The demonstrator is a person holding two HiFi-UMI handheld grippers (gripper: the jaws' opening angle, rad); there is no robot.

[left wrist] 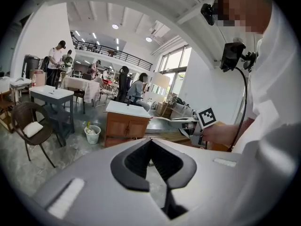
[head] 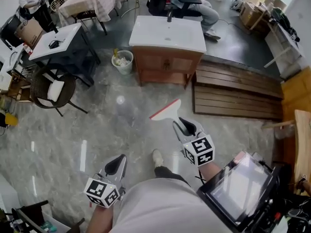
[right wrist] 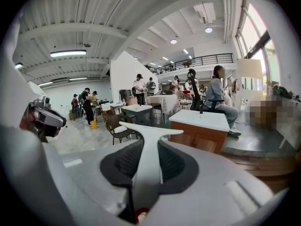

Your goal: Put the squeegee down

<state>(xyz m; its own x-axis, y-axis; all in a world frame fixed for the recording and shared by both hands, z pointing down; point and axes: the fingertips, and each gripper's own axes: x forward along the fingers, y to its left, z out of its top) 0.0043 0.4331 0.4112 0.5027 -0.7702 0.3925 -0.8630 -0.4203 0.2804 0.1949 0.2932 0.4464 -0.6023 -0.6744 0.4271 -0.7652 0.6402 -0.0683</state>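
Jaws of the left gripper (head: 118,160) sit together with nothing between them. To its right, the right gripper (head: 183,126) clamps the squeegee (head: 165,110) by its handle (blade crosswise just ahead), held off the floor, the washbasin cabinet (head: 165,64) beyond.

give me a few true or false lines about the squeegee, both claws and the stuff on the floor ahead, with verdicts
1. The right claw is closed on the squeegee by its handle, blade pointing ahead. True.
2. The left claw holds a cloth. False: nothing is between its jaws.
3. The squeegee rests on the white-topped cabinet. False: it is held in the air over the floor, short of the cabinet.
4. A white bin stands on the floor just left of the cabinet in the head view. True.
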